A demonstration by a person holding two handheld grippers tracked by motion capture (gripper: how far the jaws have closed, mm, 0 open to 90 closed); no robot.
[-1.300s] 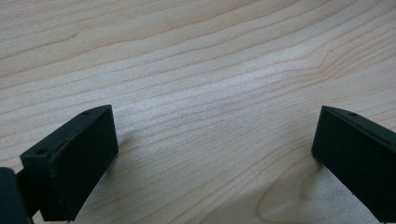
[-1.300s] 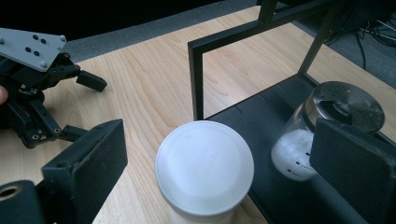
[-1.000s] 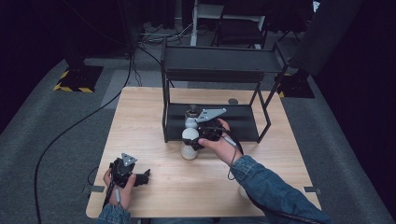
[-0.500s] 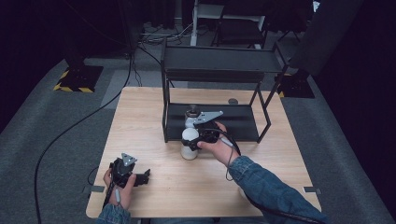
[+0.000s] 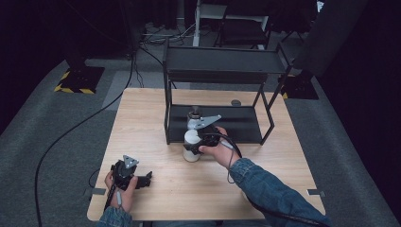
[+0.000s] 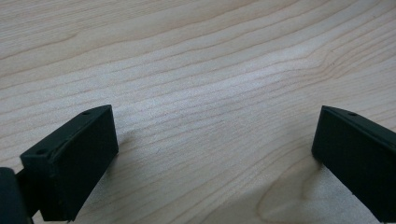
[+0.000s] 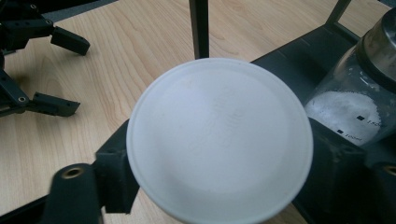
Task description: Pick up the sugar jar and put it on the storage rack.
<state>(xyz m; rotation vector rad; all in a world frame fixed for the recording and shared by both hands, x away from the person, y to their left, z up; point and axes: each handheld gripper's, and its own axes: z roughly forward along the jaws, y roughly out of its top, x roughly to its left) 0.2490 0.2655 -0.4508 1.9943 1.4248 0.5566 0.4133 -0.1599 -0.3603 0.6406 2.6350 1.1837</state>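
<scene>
One white-lidded container (image 5: 191, 144) is standing on the wooden table (image 5: 142, 118) just before the black shelf rack (image 5: 222, 66), the right gripper (image 5: 201, 142) clamping it; the left gripper (image 5: 142, 179) is resting apart, jaws spread, beside a glass jar (image 7: 359, 93).

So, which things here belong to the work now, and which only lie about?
In the job:
- right gripper, shut on the white round-lidded container
- black metal shelf rack beside it

Lying about:
- clear glass jar with white powder
- left gripper, open, on the wooden table
</scene>
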